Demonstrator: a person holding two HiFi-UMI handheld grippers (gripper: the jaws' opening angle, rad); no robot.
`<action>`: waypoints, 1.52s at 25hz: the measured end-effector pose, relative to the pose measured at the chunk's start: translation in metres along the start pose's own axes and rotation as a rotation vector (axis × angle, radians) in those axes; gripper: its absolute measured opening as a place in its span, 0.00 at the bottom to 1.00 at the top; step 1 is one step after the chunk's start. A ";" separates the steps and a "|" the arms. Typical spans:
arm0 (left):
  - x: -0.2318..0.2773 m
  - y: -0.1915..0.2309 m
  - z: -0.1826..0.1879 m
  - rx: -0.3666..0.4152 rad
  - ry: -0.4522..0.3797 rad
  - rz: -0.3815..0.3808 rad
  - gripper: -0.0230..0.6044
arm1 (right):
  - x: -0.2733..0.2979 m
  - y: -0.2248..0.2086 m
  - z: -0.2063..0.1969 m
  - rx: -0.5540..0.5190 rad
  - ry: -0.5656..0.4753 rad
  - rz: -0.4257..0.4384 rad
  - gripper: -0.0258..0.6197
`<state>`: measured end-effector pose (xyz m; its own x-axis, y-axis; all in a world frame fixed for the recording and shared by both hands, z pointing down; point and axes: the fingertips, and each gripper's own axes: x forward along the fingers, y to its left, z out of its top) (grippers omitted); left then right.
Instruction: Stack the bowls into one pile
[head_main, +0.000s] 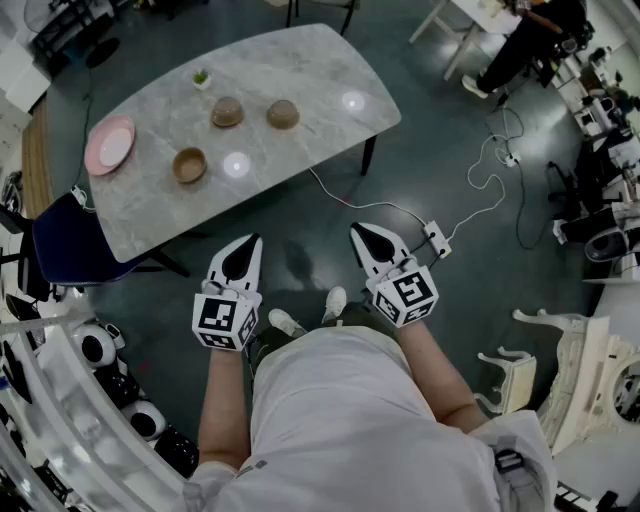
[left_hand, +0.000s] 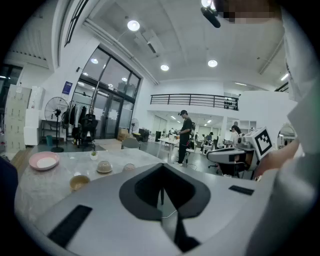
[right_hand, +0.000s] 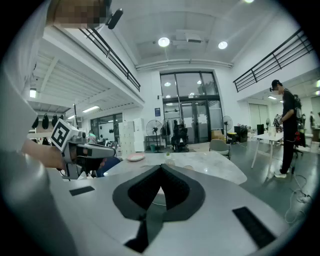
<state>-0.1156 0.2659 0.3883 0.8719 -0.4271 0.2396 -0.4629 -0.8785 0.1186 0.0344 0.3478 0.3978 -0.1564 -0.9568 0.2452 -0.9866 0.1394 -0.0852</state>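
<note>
Marble desk (head_main: 300, 70) carries three brown bowls, all apart: one bowl (head_main: 189, 165) near the pink plate (head_main: 109, 144), second bowl (head_main: 227, 112) and third bowl (head_main: 283, 114) side by side. Left gripper (head_main: 245, 243) and right gripper (head_main: 358, 232) hover over the floor (head_main: 440, 150), fingers together, empty

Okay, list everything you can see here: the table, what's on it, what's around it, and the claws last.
Table: one, grey marble, ahead of the person.
Bowls: three, brown, apart on the table, none stacked.
Plate: one, pink, table's left end.
Potted plant: one, small, green, table's far edge.
Chair: one, dark blue, by the table's left end.
Power strip: one, white, on the floor right of the table, with its cable.
Bystander: one, dark clothes, far right.
Left claw: one, white, shut, empty, short of the table.
Right claw: one, white, shut, empty, short of the table.
</note>
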 end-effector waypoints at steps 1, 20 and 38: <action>0.005 -0.004 0.001 0.002 0.000 -0.001 0.04 | -0.003 -0.006 0.000 0.003 -0.001 -0.002 0.05; 0.095 -0.069 0.014 0.073 0.044 0.027 0.04 | -0.037 -0.109 0.005 0.054 -0.076 0.034 0.05; 0.177 -0.073 0.010 0.084 0.112 0.046 0.04 | -0.012 -0.184 -0.002 0.137 -0.074 0.049 0.05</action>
<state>0.0745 0.2520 0.4125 0.8246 -0.4447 0.3497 -0.4829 -0.8753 0.0254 0.2175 0.3346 0.4127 -0.1949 -0.9667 0.1660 -0.9614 0.1548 -0.2273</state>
